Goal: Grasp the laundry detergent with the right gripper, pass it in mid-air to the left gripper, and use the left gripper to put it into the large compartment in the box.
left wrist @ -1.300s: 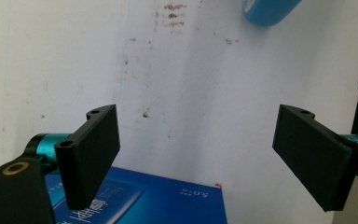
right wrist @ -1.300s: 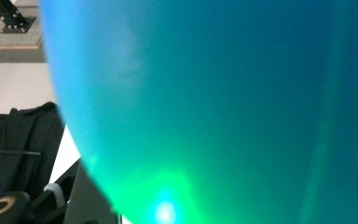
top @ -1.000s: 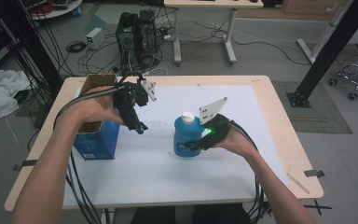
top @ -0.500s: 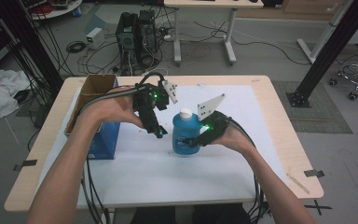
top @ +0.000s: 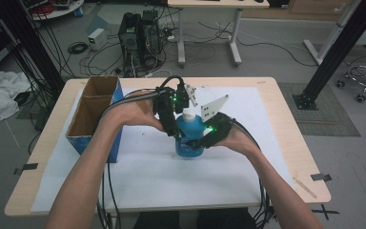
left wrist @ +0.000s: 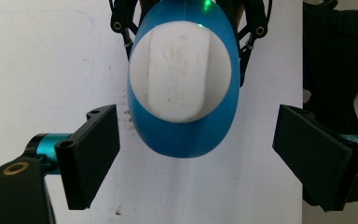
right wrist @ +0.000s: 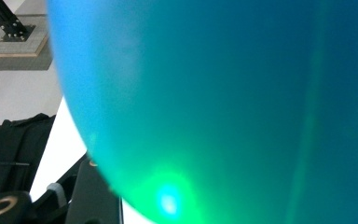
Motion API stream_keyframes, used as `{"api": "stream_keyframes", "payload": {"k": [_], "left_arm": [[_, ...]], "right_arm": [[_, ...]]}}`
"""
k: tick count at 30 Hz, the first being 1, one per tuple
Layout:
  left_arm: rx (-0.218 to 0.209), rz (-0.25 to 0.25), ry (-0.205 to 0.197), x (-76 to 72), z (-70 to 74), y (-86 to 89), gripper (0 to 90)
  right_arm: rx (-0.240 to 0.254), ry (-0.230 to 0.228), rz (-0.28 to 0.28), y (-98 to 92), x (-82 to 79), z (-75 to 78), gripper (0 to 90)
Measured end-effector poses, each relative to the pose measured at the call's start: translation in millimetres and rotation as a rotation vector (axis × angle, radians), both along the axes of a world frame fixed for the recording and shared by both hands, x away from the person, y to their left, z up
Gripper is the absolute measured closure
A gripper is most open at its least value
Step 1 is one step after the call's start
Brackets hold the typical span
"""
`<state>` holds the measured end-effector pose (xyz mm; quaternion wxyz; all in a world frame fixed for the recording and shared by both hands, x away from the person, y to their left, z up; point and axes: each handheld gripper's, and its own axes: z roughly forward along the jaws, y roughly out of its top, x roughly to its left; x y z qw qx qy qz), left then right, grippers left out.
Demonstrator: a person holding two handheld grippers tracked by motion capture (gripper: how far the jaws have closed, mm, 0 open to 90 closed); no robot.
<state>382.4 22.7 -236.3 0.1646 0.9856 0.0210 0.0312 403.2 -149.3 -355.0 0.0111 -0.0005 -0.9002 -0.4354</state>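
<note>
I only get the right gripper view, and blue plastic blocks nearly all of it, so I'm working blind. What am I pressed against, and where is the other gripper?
Observer: A blue bottle with a white cap, upright on the white sheet; the right gripper is at its side.
Operator: And the left one?
Observer: The left gripper points down over the cap, jaws open on either side, not touching.
Operator: Anything else nearby?
Observer: An open blue cardboard box stands at the table's left edge.
</note>
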Motion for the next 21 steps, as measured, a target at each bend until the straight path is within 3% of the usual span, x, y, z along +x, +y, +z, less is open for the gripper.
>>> {"api": "stream_keyframes", "payload": {"k": [4,5,7,11,13,17,18,19,21], "left_arm": [[0.009,0.006,-0.002,3.3,-2.6,-3.9,14.8],[0.005,0.009,-0.002,3.4,-3.6,-5.0,14.8],[-0.002,0.007,0.004,4.4,-5.0,-7.4,14.9],[-0.001,0.009,0.026,5.5,-9.2,-12.7,15.0],[0.005,0.008,0.024,6.1,-11.2,-14.6,15.0],[0.001,0.009,0.028,7.8,-14.3,-17.8,15.9],[0.002,0.009,0.027,8.0,-14.4,-18.3,16.3],[0.001,0.006,0.028,8.2,-14.7,-18.8,17.8],[-0.002,0.006,0.026,8.0,-15.1,-20.0,18.9]], "right_arm": [[0.006,0.001,0.002,-0.4,0.6,-0.1,45.2],[-0.005,0.022,-0.01,-1.2,-1.4,0.6,45.2],[0.014,-0.029,0.011,0.2,1.5,-1.0,45.1],[0.013,-0.022,0.011,0.3,0.7,-0.6,45.1],[0.014,0.004,-0.004,0.1,-1.3,0.5,45.1],[0.018,0.005,-0.009,-0.7,-0.9,0.9,45.0],[0.01,-0.015,0.003,-1.1,0.4,0.7,45.1],[-0.009,0.013,0.002,-1.6,-1.3,0.8,45.0],[0.004,-0.018,0.008,-1.3,0.7,0.0,45.0]]}}
